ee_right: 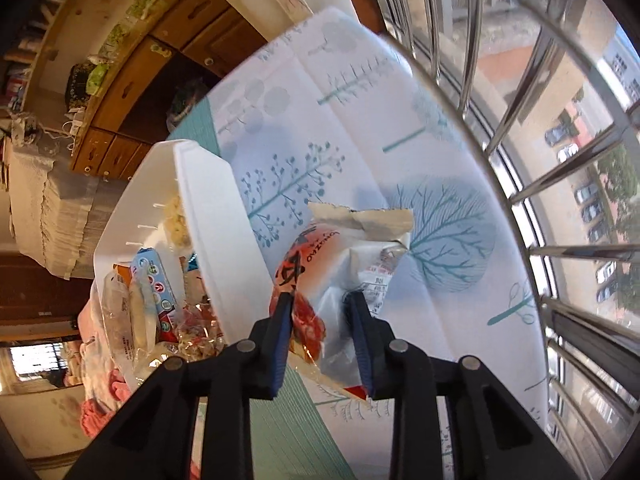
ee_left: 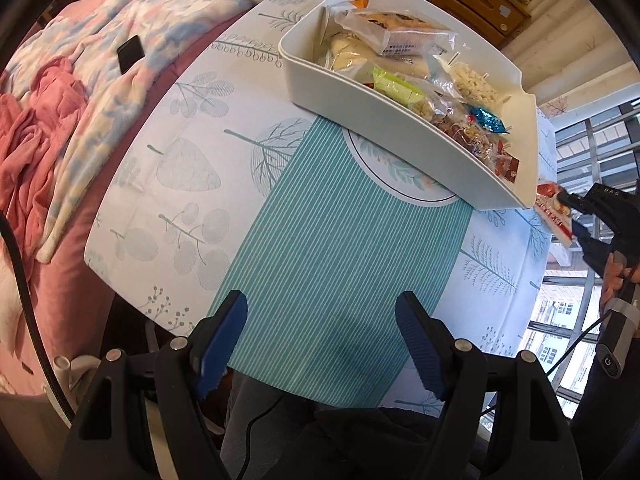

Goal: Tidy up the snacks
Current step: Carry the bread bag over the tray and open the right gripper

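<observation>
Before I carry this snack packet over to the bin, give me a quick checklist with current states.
1. Right gripper shut on the snack packet: ok.
2. Packet lifted off the table: cannot tell.
3. Left gripper open and empty: ok.
4. Left gripper out of the right's path: ok.
5. White bin upright on the table: ok.
6. Room in the bin for one more: cannot tell; it looks quite full.

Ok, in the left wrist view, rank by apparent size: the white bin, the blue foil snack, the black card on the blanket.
1. white bin
2. black card
3. blue foil snack, close to the card, so that order is unsure.
</observation>
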Demonstrator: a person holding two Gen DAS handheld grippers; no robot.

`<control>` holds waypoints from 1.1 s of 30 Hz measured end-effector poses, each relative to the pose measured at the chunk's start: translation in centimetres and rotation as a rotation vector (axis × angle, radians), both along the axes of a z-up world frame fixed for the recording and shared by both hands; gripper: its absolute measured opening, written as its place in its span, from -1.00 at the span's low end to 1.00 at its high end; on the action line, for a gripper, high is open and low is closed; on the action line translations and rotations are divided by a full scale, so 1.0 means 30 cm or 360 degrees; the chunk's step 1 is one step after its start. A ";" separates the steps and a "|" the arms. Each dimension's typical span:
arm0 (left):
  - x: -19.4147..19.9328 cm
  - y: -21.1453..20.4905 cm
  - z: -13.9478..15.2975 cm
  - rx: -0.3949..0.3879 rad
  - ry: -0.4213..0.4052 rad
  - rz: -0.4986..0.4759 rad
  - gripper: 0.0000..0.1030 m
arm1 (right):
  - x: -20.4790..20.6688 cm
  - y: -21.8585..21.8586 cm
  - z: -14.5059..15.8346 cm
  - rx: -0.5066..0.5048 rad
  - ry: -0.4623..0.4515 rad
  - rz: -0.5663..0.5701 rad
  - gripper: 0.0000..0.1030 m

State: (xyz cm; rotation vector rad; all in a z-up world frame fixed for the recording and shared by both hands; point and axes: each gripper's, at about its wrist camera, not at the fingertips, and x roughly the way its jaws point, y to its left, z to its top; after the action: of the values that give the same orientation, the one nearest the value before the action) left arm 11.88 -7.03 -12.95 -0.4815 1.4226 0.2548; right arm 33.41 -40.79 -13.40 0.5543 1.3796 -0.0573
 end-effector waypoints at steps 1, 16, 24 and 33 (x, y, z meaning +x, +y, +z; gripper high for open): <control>0.002 0.008 0.001 -0.0006 -0.0011 -0.0013 0.47 | -0.003 0.003 0.018 -0.0023 -0.0030 0.0005 -0.45; 0.173 0.237 0.056 -0.0094 -0.0188 -0.0397 0.46 | -0.115 0.304 0.226 -0.0248 -0.0298 0.0030 -0.45; 0.264 0.346 0.044 -0.0112 -0.0222 -0.0610 0.46 | -0.142 0.508 0.190 -0.0146 -0.0318 0.0045 -0.41; 0.296 0.384 0.084 -0.0113 -0.0278 -0.0679 0.46 | -0.175 0.597 0.209 -0.0149 -0.0343 0.0083 -0.06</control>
State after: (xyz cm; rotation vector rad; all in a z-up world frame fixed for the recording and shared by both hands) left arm 20.74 4.49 -10.42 -0.2412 1.3298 -0.1779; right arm 28.14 -22.88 -7.13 0.4330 1.1746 -0.0192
